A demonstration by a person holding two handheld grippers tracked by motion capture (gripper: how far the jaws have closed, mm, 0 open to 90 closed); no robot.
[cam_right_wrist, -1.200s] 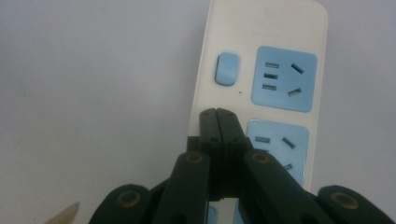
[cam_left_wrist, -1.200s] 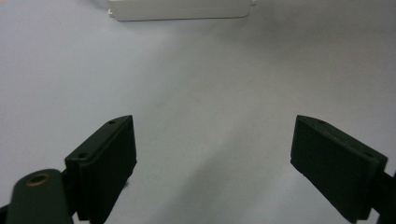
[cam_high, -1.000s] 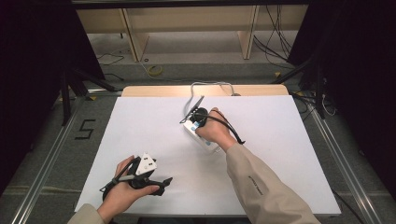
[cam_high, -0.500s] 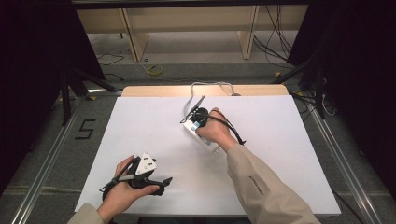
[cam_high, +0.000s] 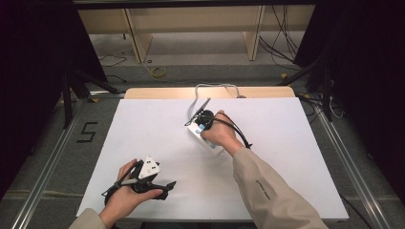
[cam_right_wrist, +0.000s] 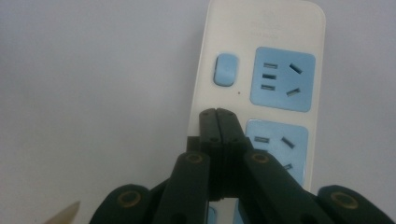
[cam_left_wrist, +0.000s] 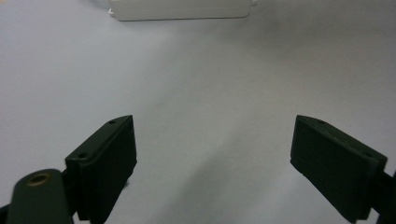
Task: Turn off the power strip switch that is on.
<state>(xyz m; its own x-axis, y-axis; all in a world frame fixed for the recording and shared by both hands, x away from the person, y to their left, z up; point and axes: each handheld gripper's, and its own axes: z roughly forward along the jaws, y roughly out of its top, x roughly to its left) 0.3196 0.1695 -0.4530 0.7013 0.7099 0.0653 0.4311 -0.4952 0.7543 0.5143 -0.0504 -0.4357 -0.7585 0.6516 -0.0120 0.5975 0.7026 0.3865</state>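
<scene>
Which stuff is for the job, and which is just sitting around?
For the job:
- power strip with its blue switch
- right gripper, shut, over the strip

Just around:
- left gripper, open, apart from the strip
- yellow cable on the floor
- wooden shelf

power strip: in the high view the right hand and the right gripper lay over most of it, so its sockets could not be told there.
power strip, left gripper view: cut off by the top edge; just a white side wall was seen.
power strip, right gripper view: the near end was hidden behind the closed fingers; the lower blue socket was partly covered.
embossed marking: too faint to read.
fingertip contact: whether the tips touched the strip could not be told.
left gripper: its fingers were too small to judge in the high view.
cable: its far end was lost at the counter edge.
</scene>
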